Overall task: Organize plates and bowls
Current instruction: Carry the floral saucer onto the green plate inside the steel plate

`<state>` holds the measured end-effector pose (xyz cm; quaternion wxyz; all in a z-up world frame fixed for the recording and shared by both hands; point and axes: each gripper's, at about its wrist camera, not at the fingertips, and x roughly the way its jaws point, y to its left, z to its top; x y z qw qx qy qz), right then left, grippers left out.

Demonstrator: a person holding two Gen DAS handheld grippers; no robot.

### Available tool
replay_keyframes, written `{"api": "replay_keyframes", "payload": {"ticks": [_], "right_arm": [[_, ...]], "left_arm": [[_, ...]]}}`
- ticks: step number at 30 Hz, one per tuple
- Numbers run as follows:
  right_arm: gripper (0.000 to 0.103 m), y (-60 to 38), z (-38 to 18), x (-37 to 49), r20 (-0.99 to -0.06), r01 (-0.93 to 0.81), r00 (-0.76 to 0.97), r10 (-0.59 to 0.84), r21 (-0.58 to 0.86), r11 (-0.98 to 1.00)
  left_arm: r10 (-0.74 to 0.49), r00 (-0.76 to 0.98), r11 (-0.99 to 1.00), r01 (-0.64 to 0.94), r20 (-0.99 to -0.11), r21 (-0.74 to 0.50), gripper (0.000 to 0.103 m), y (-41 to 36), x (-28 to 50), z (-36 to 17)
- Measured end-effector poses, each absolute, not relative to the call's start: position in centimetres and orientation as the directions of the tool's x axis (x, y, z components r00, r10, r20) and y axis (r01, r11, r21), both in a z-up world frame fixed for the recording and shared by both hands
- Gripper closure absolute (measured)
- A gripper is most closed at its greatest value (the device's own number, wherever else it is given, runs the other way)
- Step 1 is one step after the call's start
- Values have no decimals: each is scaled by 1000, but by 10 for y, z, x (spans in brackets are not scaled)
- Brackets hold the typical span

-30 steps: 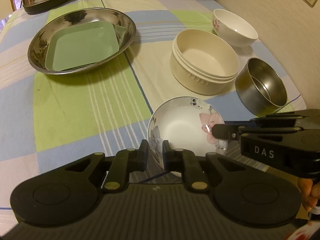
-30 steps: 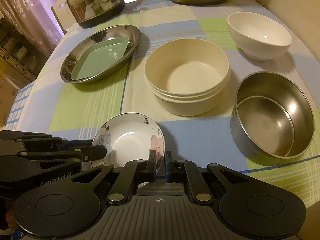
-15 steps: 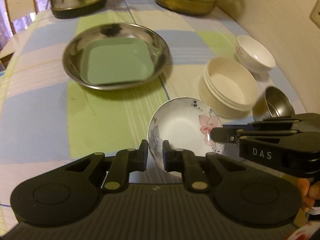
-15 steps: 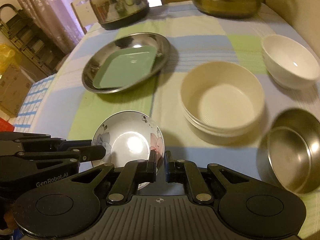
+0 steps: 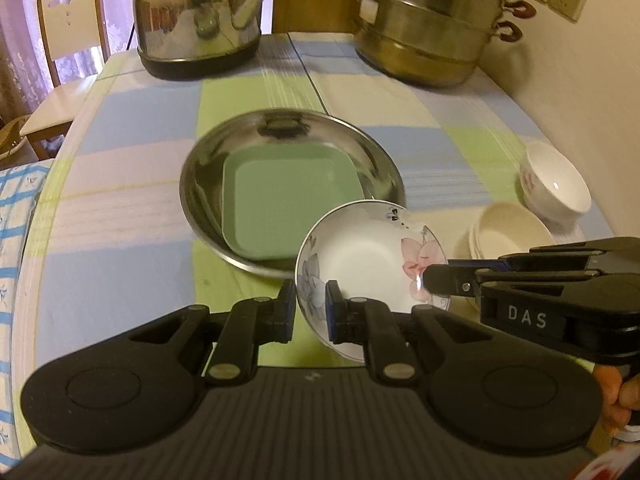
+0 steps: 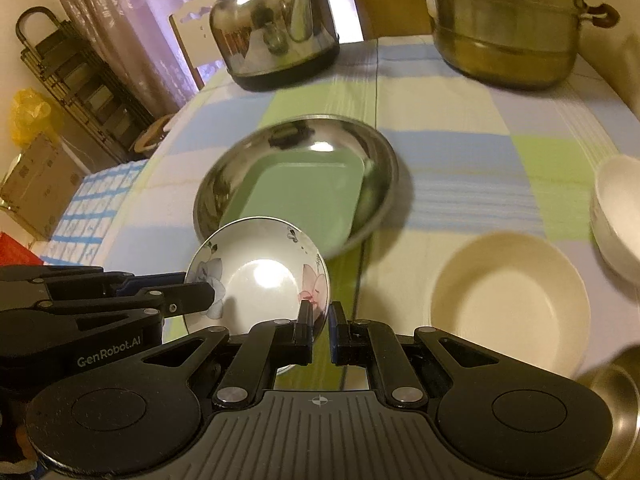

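While both of my claws share one load, the checked tablecloth (image 5: 120,208) lies beneath everything, bearing a steel steamer pot (image 5: 432,20) and a steel kettle (image 5: 196,20) at its far end. Nearer, a round steel pan (image 5: 200,168) holds a green square plate (image 5: 288,204). To the right stand stacked cream bowls (image 6: 508,300) and a white rice bowl (image 5: 556,188). Smallest is the floral dish (image 5: 360,256), held in the air, tilted, just in front of the steel pan's near rim. My left gripper (image 5: 311,312) is clamped on the dish's near-left rim; my right gripper (image 6: 321,328) pinches its right rim, one finger inside, one outside. I judge the dish is headed for the green plate. Risks: two thin rim pinches on glazed ware may slip if my hands drift apart or twist unequally; a low carry could knock the dish against the pan's rim; releasing it at this tilt could send it sliding off the green plate.
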<state>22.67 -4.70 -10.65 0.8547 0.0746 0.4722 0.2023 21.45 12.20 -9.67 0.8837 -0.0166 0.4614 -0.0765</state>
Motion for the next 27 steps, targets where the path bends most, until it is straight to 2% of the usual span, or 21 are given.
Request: {"api": "replay_keyframes", "payload": {"ticks": [15, 27], "right_arm": [[95, -25, -114, 300, -774, -238, 504, 383, 301, 923], [95, -7, -140, 332, -811, -209, 476, 340, 272, 939]], "left_arm": [[-131, 557, 990, 113, -820, -82, 90, 141, 285, -114], [-142, 525, 989, 108, -839, -99, 90, 154, 322, -135]]}}
